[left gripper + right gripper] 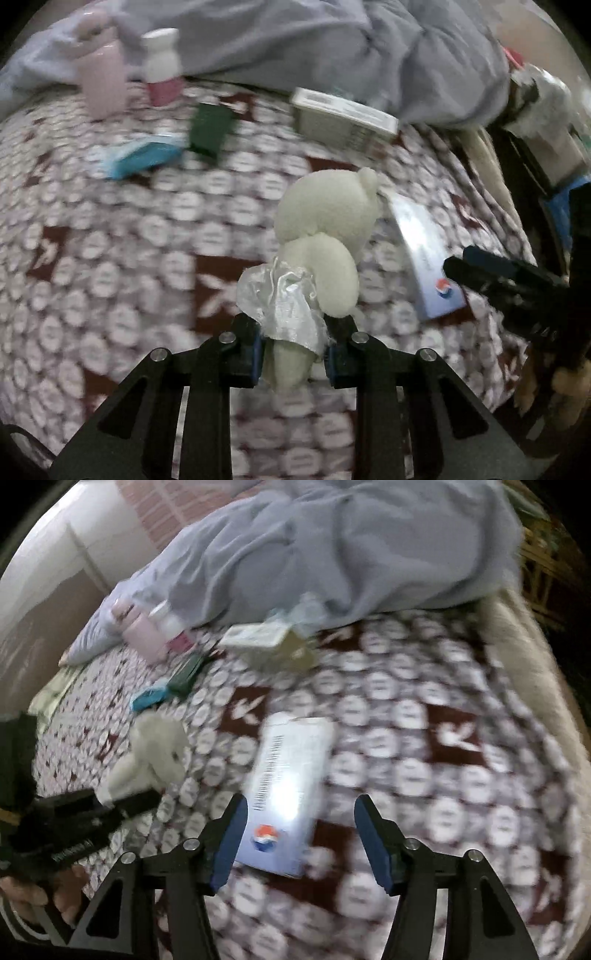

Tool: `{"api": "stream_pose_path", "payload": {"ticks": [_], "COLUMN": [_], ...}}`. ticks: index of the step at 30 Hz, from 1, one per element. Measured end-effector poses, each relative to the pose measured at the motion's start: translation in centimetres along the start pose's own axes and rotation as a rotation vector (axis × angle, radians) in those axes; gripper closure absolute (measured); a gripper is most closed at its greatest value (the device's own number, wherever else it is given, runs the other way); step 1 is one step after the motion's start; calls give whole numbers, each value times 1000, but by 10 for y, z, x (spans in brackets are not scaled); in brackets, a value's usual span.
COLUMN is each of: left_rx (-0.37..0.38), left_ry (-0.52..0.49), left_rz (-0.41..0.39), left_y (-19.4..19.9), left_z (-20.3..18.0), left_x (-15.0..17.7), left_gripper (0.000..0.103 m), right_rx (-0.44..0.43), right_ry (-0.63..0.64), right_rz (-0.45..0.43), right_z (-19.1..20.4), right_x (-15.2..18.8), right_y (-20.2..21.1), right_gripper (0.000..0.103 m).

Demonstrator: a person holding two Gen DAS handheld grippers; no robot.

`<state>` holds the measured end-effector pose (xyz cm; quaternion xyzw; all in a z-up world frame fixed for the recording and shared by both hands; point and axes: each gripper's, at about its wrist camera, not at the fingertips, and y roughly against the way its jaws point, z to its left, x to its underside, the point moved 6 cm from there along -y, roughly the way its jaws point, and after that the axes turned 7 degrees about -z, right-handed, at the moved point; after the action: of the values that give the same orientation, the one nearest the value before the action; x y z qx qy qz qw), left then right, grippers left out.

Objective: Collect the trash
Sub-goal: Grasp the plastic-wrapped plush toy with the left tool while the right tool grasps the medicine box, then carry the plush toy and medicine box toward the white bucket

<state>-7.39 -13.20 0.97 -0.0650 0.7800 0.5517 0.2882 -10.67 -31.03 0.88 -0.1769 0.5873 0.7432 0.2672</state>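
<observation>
Plush bear [325,236] in a silvery skirt sits clamped between the left gripper [293,354] pads, above the patterned bedspread [110,258]. Right gripper [301,840] stands open over a white box [288,794] with a red-blue logo, pads clear of it. Farther off lie a teal packet [142,155], green box [210,129], pink bottle [101,81] and grey blanket [332,48].
</observation>
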Motion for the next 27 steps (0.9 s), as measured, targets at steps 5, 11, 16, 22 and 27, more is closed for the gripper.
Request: {"api": "stream_pose_path", "payload": {"ticks": [5,11,16,22,27], "left_rx": [-10,-6,6,34,46], "left_ry": [26,21,-12,-63,-111], "left_rz": [-11,-34,-63,-85,-96], "left_y": [9,11,15,19,19], "left_z": [15,-2,-32,-76,-113], "left_x": [1,1,-2,-6,-5], "left_gripper": [80,80,80,80,80], "right_rx": [50,58,49,60,88], "right_ry": [57,91,66,24,-8], "right_rz": [53,6,-65,-137,-170], "right_z": [20,18,4,-22,-47], "right_x": [3,9,8,10,15], "right_y": [-34,-23,16,64,90], "right_gripper": [44,54,54,54,54]}}
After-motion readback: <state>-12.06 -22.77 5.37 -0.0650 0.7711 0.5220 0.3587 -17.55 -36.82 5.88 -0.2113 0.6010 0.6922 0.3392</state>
